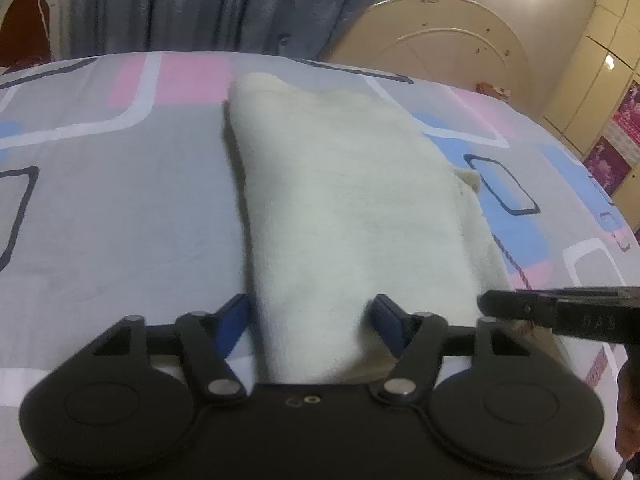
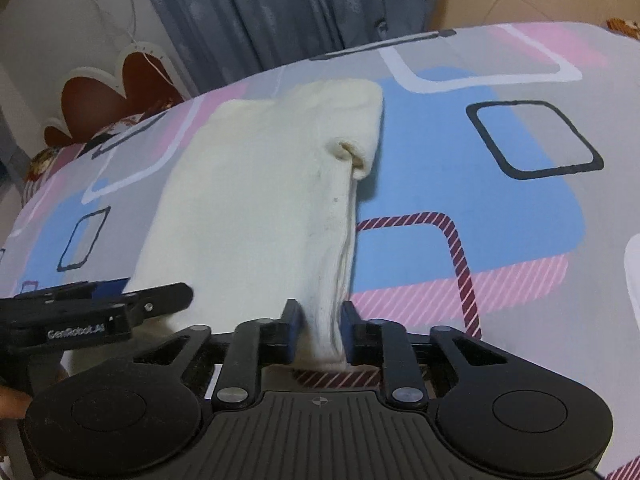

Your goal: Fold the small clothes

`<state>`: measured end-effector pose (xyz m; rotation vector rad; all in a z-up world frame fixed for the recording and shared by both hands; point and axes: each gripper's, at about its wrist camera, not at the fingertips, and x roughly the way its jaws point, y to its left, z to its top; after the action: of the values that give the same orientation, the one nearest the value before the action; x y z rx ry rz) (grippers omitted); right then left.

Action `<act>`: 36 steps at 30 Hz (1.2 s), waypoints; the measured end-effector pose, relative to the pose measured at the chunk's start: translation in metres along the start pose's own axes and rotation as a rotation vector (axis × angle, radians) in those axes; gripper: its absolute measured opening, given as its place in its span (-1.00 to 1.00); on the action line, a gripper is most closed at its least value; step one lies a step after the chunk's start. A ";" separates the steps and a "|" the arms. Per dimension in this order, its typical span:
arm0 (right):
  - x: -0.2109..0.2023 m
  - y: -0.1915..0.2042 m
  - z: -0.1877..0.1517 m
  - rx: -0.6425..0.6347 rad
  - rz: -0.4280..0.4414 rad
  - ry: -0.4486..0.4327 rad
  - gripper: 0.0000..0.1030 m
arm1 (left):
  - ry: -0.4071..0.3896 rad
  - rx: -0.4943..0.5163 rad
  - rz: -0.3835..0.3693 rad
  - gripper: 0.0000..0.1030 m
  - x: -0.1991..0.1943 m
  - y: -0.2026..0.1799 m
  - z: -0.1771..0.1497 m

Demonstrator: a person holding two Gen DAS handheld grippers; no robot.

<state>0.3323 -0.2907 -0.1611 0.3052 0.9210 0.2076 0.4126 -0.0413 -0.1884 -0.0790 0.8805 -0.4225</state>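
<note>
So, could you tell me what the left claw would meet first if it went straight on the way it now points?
The left claw would meet the cream garment first; the near end already lies between its open fingers, on the patterned bedsheet.

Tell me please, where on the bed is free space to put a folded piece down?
Bare bedsheet lies left of the cream garment, and more to its right, on the blue patch. It is crowded at the garment's near edge, where the left gripper and right gripper work.

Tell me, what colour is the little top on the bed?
Cream white top, clearest in the right wrist view.
</note>
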 end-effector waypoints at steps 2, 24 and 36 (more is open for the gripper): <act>0.000 0.000 0.002 -0.007 0.004 0.005 -0.76 | -0.001 0.002 -0.009 0.11 -0.002 0.000 -0.002; -0.009 0.011 -0.008 -0.017 0.028 -0.032 -0.86 | -0.031 0.047 -0.008 -0.56 -0.013 0.005 -0.010; -0.015 -0.010 0.002 0.030 0.004 -0.025 -0.68 | -0.043 -0.031 0.032 0.65 -0.025 0.007 0.010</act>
<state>0.3254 -0.3052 -0.1529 0.3369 0.8997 0.1928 0.4084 -0.0261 -0.1658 -0.1020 0.8449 -0.3758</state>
